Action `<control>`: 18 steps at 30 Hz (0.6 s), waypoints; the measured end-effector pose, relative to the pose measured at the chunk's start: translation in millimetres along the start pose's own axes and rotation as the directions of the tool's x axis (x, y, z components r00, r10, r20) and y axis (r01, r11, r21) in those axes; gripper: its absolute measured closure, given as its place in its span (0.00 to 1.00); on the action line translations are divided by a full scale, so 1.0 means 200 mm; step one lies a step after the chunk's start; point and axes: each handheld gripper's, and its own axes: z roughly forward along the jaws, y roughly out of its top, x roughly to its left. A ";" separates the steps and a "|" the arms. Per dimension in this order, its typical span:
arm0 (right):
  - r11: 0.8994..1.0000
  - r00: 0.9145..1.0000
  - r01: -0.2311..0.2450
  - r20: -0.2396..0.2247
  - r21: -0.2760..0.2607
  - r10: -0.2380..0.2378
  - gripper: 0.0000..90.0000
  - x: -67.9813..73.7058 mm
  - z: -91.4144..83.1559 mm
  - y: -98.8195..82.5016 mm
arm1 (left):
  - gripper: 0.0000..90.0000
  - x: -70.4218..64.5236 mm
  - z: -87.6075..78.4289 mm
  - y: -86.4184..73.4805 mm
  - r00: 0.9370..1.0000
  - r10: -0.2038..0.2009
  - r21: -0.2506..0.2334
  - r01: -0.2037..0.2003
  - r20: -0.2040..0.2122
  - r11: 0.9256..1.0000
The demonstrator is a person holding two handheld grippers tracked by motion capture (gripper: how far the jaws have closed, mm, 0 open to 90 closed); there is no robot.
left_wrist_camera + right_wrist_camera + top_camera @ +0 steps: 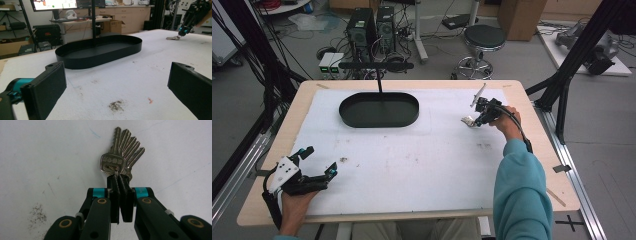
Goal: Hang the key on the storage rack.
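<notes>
Behind clenched right gripper, bunch of keys ring hidden, left gripper released

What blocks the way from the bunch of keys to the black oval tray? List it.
Nothing visible. The right gripper is shut on the bunch of keys, and only bare white mat lies between them and the black oval tray.

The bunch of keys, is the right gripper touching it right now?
Touching. In the right gripper view the right gripper has its jaws closed together on the ring end of the bunch of keys, pads pinching it.
</notes>
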 end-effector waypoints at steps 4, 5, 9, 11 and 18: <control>1.000 1.000 -0.004 -0.007 -0.014 0.004 0.98 0.00 -0.01 0.00 | 0.03 0.00 0.00 0.00 1.000 -0.001 0.000 0.001 0.000 1.000; 0.999 1.000 -0.027 -0.009 -0.029 0.027 0.98 0.00 -0.02 -0.01 | 0.03 0.00 0.00 0.00 1.000 -0.002 -0.001 0.002 0.000 1.000; 0.996 0.998 -0.063 -0.027 -0.069 0.061 0.99 0.01 -0.06 -0.01 | 0.03 0.00 0.00 0.00 1.000 -0.011 -0.002 0.011 0.000 1.000; 0.996 0.999 -0.047 -0.023 -0.079 0.046 0.99 0.02 -0.07 0.00 | 0.03 0.01 0.00 0.00 1.000 -0.018 -0.004 0.018 0.001 1.000; 0.981 0.999 -0.044 -0.038 -0.188 0.037 0.99 0.12 -0.23 0.02 | 0.03 0.02 0.00 0.00 0.999 -0.043 -0.007 0.043 0.001 0.999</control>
